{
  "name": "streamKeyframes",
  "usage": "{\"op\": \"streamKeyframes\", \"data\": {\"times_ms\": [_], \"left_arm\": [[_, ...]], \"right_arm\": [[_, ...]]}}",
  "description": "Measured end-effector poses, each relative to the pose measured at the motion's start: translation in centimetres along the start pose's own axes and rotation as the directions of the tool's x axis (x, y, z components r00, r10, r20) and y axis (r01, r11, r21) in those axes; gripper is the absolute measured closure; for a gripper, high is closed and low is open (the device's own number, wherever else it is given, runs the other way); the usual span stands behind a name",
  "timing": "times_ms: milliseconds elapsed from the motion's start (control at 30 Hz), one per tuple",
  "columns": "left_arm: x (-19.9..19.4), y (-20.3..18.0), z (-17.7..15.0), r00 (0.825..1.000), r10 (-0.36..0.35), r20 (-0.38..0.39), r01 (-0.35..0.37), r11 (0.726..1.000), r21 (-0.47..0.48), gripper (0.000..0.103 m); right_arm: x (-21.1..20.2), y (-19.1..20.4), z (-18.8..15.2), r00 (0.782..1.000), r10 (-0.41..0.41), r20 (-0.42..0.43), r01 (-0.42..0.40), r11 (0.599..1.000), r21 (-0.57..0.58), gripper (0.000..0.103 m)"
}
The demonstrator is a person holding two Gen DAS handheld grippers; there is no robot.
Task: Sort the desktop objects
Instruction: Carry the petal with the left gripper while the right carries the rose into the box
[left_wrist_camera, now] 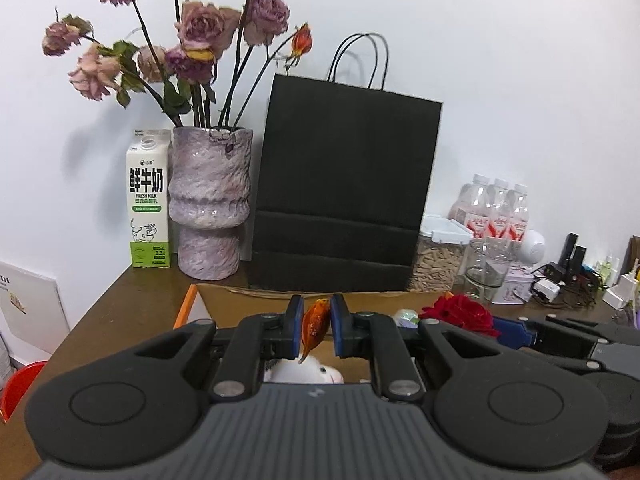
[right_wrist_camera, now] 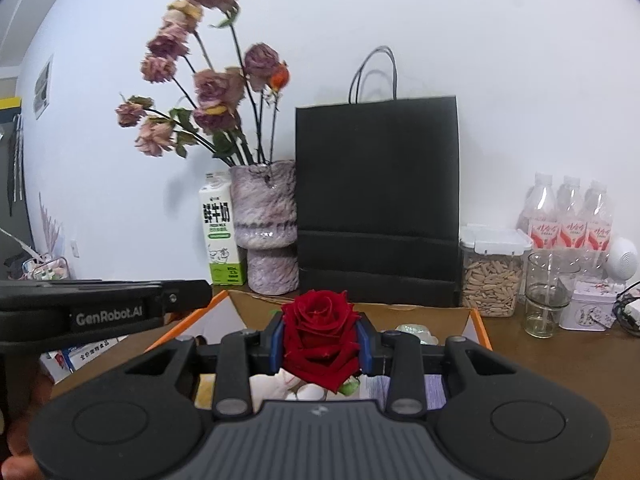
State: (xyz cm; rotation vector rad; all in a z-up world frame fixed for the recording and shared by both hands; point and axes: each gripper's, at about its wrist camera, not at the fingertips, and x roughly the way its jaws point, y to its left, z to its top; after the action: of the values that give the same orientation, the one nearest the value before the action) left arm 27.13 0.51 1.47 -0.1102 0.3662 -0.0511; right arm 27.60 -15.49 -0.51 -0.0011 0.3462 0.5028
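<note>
Left wrist view: my left gripper point(left_wrist_camera: 316, 330) is clenched almost fully on a small, thin orange-brown crinkled piece point(left_wrist_camera: 315, 328), pinched upright between its blue pads; I cannot tell what the piece is. It hangs above an open cardboard box with orange edges point(left_wrist_camera: 187, 305) on the brown wooden desk point(left_wrist_camera: 120, 312). Right wrist view: my right gripper point(right_wrist_camera: 320, 342) is partly closed, grasping a deep red rose head point(right_wrist_camera: 319, 330) that fills the gap between the pads, above the same box. Behind the box stand a tall black paper bag point(right_wrist_camera: 378, 200), a mottled purple ceramic vase of dried roses point(right_wrist_camera: 266, 232) and a green-and-white milk carton point(right_wrist_camera: 220, 236).
</note>
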Motion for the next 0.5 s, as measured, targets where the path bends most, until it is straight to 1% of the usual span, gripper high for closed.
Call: {"op": "streamKeyframes", "data": {"times_ms": [200,333,500], "left_arm": [[4.2,0.7,0.1,0.999,0.016,-0.040,-0.016,1.000,0.003,0.088],[6.5,0.6,-0.4,0.997,0.043,-0.068,-0.040,0.999,0.034,0.088],[7.8,0.8,-0.5,0.996,0.045,-0.083,-0.041,0.998,0.050,0.088]], "right_arm": [[4.0,-0.8,0.3,0.999,0.002,-0.035,-0.002,1.000,-0.015,0.069],[6.2,-1.4,0.5,0.998,0.003,-0.060,-0.004,1.000,-0.021,0.069],[8.1,-2.2,0.3,0.996,0.001,-0.092,-0.002,1.000,-0.018,0.069]]}}
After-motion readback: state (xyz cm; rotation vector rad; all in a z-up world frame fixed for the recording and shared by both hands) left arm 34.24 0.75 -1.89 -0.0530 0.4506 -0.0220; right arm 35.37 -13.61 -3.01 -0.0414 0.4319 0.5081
